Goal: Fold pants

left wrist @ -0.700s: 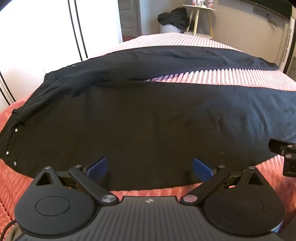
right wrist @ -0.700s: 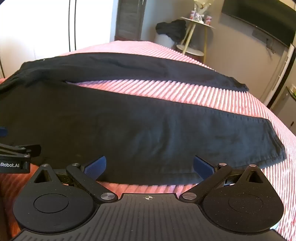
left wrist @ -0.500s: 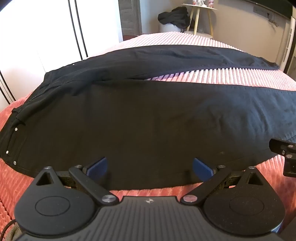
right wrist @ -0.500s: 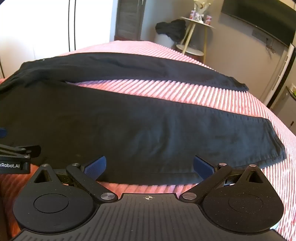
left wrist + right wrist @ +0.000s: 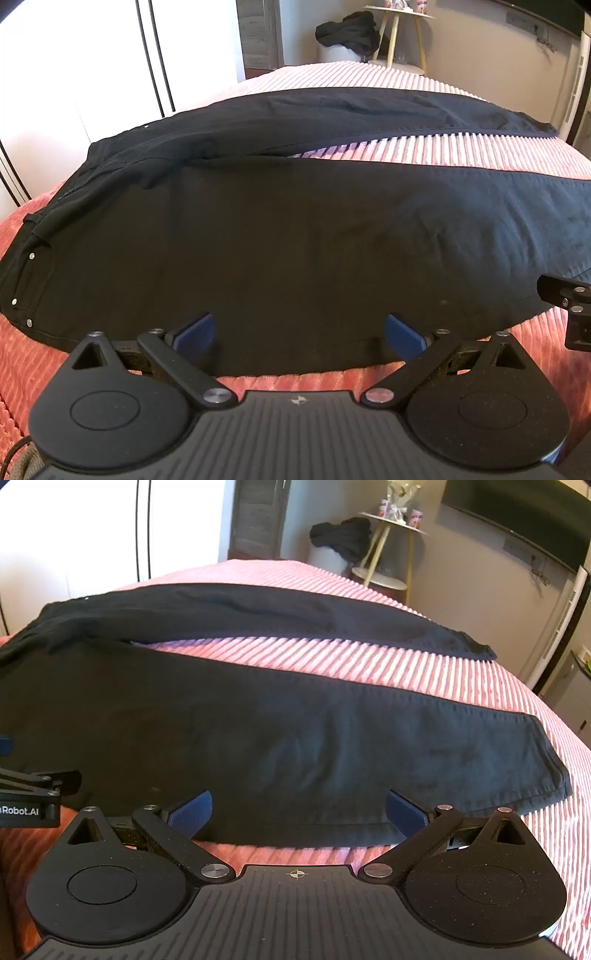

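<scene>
Black pants [image 5: 295, 236] lie flat on a pink ribbed bedspread [image 5: 480, 155], waist at the left, the two legs spread apart toward the right. They also show in the right wrist view [image 5: 295, 731], with the near leg's hem at the right. My left gripper [image 5: 299, 334] is open, its blue pads over the near edge of the near leg, close to the hip. My right gripper [image 5: 297, 812] is open over the same near edge, further toward the hem. Neither holds cloth.
The right gripper's side shows at the right edge of the left wrist view [image 5: 569, 310]. A white wardrobe [image 5: 92, 74] stands at the left. Beyond the bed are a round side table [image 5: 391, 550] and a bin with dark clothes [image 5: 340, 539].
Both grippers have edged slightly forward over the near edge of the pants. Their jaws stay open and the pants have not moved.
</scene>
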`<state>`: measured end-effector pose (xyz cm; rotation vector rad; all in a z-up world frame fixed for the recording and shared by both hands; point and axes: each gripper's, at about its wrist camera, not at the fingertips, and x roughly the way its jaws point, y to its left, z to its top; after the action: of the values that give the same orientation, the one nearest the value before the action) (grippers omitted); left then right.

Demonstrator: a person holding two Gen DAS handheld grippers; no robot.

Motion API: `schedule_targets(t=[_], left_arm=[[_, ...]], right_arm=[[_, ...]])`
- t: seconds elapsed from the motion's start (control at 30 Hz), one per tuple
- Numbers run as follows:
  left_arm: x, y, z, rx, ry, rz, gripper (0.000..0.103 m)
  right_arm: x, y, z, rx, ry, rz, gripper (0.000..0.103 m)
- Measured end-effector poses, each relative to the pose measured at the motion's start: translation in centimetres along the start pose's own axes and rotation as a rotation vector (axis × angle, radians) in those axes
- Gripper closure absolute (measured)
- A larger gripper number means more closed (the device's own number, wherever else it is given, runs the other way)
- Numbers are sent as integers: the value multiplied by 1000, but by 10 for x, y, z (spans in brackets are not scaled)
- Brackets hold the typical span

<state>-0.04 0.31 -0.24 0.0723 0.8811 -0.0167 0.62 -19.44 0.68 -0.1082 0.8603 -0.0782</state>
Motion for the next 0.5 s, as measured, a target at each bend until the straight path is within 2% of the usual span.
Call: schedule_targets(t=[0.5], left_arm=[[4,-5,-4,-4,6,-1,4]], right_arm=[[-1,0,0,1,1,0,0]])
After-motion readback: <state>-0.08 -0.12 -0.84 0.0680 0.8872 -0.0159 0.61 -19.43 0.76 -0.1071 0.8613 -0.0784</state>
